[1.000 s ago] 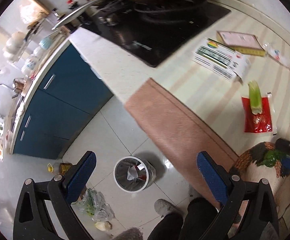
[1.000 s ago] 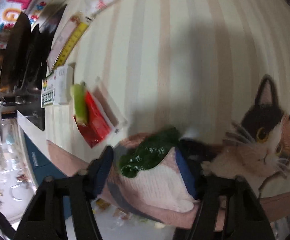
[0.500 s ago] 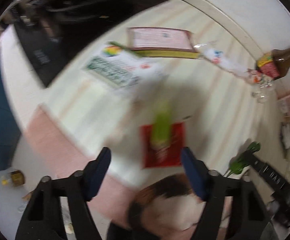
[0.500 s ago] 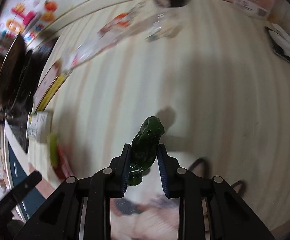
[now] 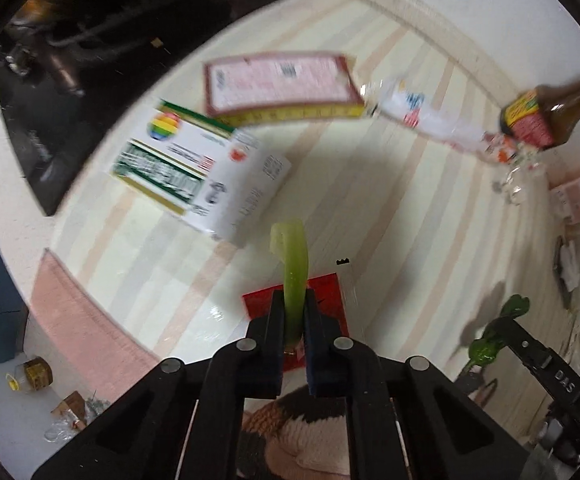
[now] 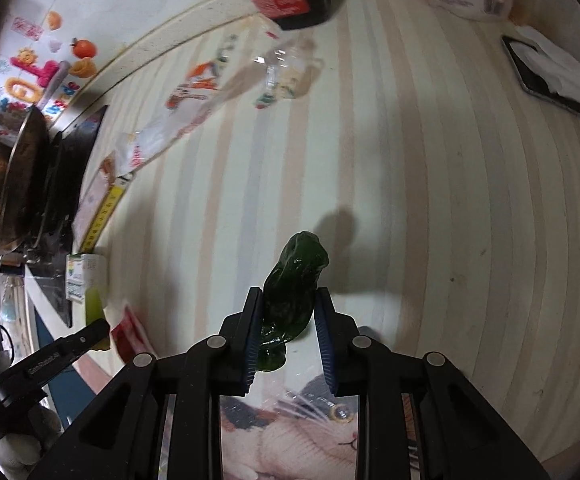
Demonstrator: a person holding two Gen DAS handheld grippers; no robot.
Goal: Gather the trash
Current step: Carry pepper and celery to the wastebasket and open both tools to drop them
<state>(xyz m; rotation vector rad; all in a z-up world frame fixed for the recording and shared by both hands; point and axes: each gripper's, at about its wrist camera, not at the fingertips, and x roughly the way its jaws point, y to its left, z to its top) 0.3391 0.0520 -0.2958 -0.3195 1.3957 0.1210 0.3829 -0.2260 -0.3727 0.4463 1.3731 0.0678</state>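
Since the earlier frame, the left gripper (image 5: pixel 294 322) has been swung from above the floor bin to the striped counter (image 5: pixel 390 220) and clenched on the celery stalk (image 5: pixel 293 264), above the red packet (image 5: pixel 330 296). At four o'clock, the dark green leaf (image 6: pixel 294 280) is held pinched in the right gripper (image 6: pixel 287 312). Both scraps appear ready for binning.

The bench (image 6: pixel 430 200) looks smooth and faintly glossy, with a striped finish. The wet, glossy leaf (image 6: pixel 294 280) sits between matt black plastic. The wrapper (image 6: pixel 209 92) is clear, crinkled plastic; the box (image 5: pixel 193 172) printed card.
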